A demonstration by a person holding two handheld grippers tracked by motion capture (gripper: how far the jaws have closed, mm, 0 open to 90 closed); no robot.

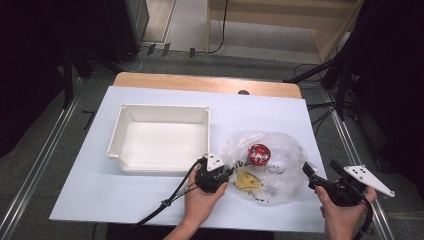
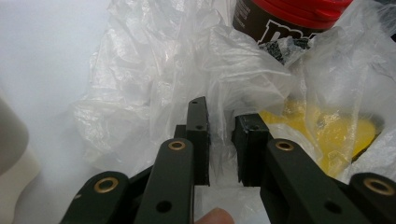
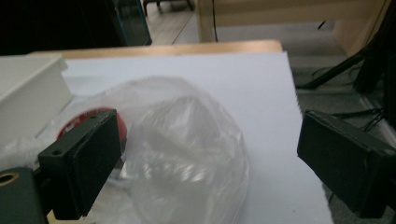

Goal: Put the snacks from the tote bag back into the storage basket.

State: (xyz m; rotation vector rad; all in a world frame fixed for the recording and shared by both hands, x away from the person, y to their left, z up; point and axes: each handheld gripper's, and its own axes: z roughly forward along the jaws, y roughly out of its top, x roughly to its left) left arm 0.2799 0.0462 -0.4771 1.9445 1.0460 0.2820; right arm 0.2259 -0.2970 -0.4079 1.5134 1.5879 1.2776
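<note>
A crumpled clear plastic bag [image 1: 282, 150] lies on the white sheet at the right of the table. Inside it are a dark jar with a red lid [image 1: 259, 154] and a yellow item [image 1: 247, 181]. My left gripper [image 1: 228, 173] is at the bag's left edge. In the left gripper view the bag [image 2: 154, 70] has a fold of film pinched in my left gripper [image 2: 220, 140], with the jar [image 2: 289, 14] and yellow item [image 2: 327, 130] beyond. My right gripper [image 1: 321, 168] stands wide open at the bag's right edge. In its own view that gripper [image 3: 210, 168] frames the bag [image 3: 187, 140] without touching it.
An empty white tray [image 1: 165, 107] sits left of the bag, close to my left gripper. The white sheet [image 1: 150, 200] covers a wooden table whose far edge [image 1: 200, 82] shows. Floor rails and cables run along both sides.
</note>
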